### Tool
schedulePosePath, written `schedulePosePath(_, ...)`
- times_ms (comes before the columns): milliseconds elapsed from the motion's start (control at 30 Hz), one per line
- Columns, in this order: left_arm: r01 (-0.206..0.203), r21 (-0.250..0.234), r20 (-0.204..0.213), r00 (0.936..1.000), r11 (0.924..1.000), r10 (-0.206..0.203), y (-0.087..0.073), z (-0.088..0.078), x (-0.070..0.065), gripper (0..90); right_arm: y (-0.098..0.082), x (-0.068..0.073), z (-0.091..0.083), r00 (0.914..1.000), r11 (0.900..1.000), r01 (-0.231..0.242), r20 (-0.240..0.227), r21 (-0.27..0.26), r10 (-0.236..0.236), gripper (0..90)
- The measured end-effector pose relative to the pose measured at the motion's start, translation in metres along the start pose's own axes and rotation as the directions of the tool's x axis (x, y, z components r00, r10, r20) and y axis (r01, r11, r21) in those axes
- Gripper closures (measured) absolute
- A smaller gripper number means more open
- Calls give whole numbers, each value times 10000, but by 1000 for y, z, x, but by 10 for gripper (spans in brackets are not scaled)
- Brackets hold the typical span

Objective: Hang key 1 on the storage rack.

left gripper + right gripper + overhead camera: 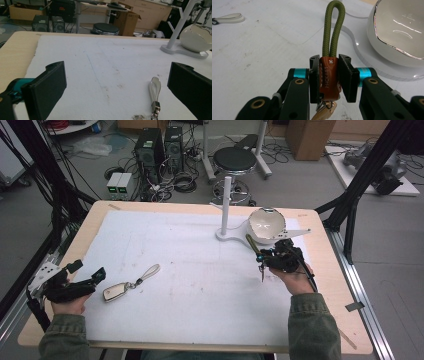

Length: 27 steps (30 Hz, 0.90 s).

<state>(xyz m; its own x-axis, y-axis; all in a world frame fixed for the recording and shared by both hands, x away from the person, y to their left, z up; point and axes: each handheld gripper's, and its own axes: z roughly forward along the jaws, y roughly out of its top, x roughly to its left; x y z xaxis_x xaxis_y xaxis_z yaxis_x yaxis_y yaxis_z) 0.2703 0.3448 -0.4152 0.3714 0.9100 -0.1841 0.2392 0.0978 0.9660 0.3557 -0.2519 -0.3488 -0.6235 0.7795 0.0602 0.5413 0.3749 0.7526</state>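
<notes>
Right gripper view shows the right gripper [329, 75] clamped on the green-cord keychain [330, 32], lifted near the white stand [226, 200] at one o'clock; hanging appears left. Left gripper [82, 282], jaws apart, waits at eight o'clock beside the untouched car key [117, 291].

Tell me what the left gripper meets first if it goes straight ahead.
Probably the white key fob strap, lying just ahead between the open jaws of the left gripper; depth is unclear, so it may pass just beside it.

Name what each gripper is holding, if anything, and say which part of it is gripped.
The right gripper is shut on the keychain, clamped at its brown leather tab, with the green cord loop sticking out beyond. The left gripper is open and holds nothing.
</notes>
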Motion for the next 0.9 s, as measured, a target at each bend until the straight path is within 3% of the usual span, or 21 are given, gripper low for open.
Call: schedulePosePath(900, 7, 23, -62, 10000, 10000, -7, 0, -2, 2, 26, 54, 11, -9, 9984, 9964, 550, 127, -646, -543, 718)
